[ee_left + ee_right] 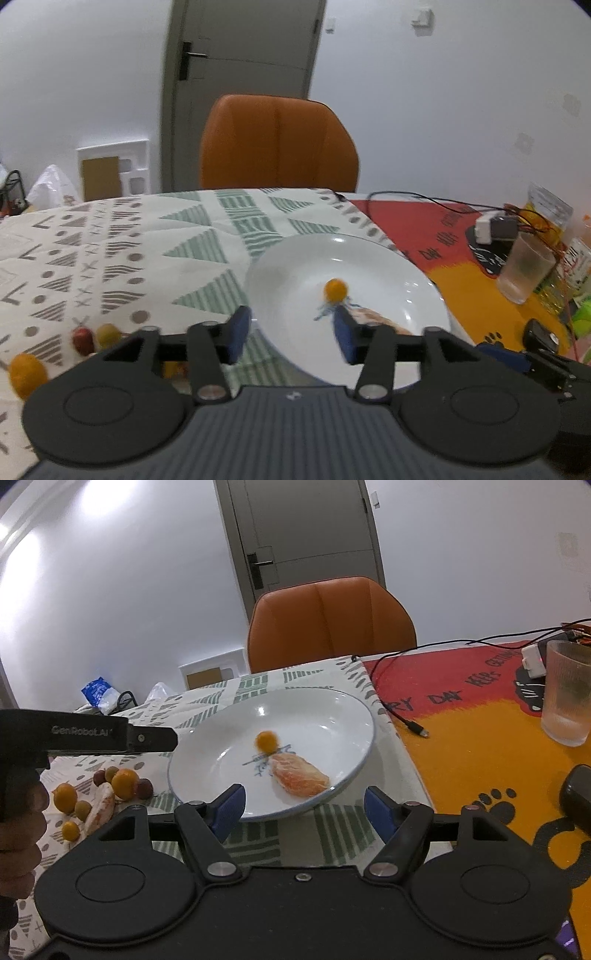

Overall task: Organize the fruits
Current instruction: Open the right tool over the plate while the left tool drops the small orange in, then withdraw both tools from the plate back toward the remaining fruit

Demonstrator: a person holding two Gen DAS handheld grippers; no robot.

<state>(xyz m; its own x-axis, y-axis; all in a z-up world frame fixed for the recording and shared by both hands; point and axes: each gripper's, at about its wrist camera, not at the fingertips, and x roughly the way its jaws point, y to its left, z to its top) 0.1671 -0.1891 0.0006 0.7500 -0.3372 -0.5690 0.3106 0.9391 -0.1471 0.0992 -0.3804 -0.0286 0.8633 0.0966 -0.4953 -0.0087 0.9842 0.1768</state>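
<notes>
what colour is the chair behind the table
Orange-brown; the chair shows best in the right wrist view.

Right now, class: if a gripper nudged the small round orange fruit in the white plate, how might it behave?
The small round orange fruit would probably roll, being ball-shaped. The white plate's glossy, dished surface likely steers it back toward the centre. It looks light, and possibly easy to squash.

This was a home dining room — a counter point(258, 686) under a patterned cloth, with an orange padded chair point(332, 624) drawn up on its far side. Behind stood plain white walls and a grey interior door point(299, 531) with a lever handle — and a frosted drinking glass point(567, 705) stood beside a charger cable point(413, 727) on a bright mat.
</notes>
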